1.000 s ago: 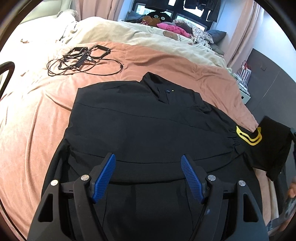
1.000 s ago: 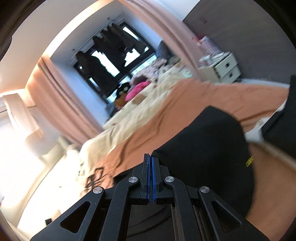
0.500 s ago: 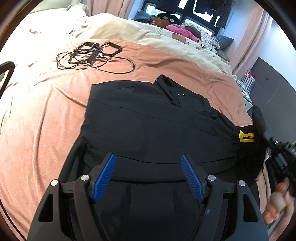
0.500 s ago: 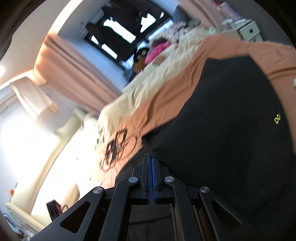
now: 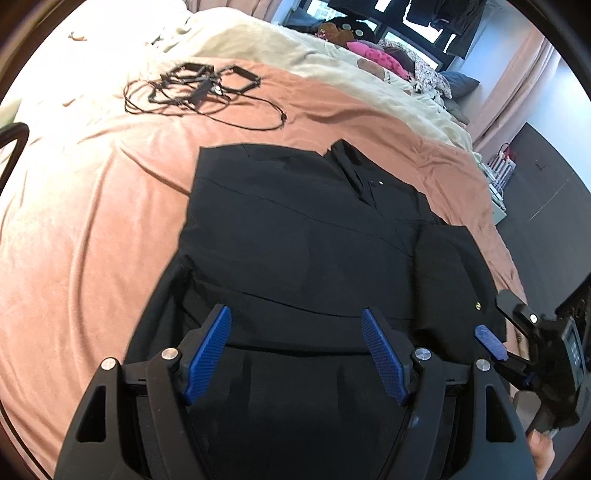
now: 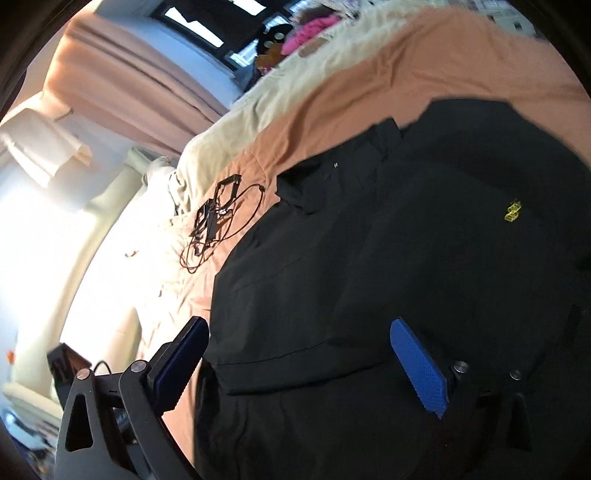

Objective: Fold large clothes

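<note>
Your right gripper (image 6: 295, 354) jaws are opening, nothing between them now: the sleeve (image 5: 454, 280) you carried over lies folded on the black shirt (image 5: 295, 236). Left gripper (image 5: 295, 347) jaws hang open, empty, over the hem; that side fold looks done.

A salmon-pink blanket (image 5: 92, 229) covers the bed under and ahead of the gripper. A tangle of black cables (image 5: 199, 88) lies on it, well ahead and to the left. Beyond, a cream duvet (image 5: 295, 51), then a pink cushion (image 5: 373, 55) by the window (image 5: 417, 14). Pink curtains (image 5: 513, 81) hang far right.
</note>
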`<action>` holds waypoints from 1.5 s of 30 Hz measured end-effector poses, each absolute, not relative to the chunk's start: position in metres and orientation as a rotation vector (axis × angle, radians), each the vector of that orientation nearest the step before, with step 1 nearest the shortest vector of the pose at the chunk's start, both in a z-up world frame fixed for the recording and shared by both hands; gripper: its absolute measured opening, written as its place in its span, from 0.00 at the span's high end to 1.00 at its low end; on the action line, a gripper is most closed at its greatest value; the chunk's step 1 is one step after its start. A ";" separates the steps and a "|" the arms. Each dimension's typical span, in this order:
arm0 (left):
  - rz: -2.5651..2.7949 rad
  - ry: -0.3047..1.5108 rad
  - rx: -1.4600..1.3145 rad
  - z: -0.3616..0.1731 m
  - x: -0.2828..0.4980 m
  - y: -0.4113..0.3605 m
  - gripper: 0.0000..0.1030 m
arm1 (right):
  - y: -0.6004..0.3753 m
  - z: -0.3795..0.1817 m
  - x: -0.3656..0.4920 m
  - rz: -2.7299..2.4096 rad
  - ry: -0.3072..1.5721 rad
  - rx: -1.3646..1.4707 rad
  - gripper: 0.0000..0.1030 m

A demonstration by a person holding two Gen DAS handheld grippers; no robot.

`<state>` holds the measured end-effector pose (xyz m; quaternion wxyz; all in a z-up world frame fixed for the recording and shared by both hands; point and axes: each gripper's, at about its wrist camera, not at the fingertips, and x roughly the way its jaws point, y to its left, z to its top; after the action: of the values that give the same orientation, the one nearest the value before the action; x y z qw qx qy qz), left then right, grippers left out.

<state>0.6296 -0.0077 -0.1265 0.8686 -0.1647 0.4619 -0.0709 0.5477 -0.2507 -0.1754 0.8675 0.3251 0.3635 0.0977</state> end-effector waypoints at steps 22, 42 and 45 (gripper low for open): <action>-0.435 0.968 -0.054 -0.124 0.604 -0.205 0.28 | -0.452 -0.152 0.471 -0.133 0.713 0.725 0.05; -0.494 1.050 0.267 -0.192 0.604 -0.324 0.28 | -0.501 -0.165 0.461 -0.175 0.702 0.843 0.13; -0.497 1.044 0.271 -0.187 0.608 -0.326 0.54 | -0.500 -0.165 0.462 -0.166 0.703 0.845 0.13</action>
<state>0.6075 -0.3262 -0.1873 0.8288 0.1275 0.4920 -0.2341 0.4621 -0.4996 -0.1654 0.8494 0.4009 0.3339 -0.0790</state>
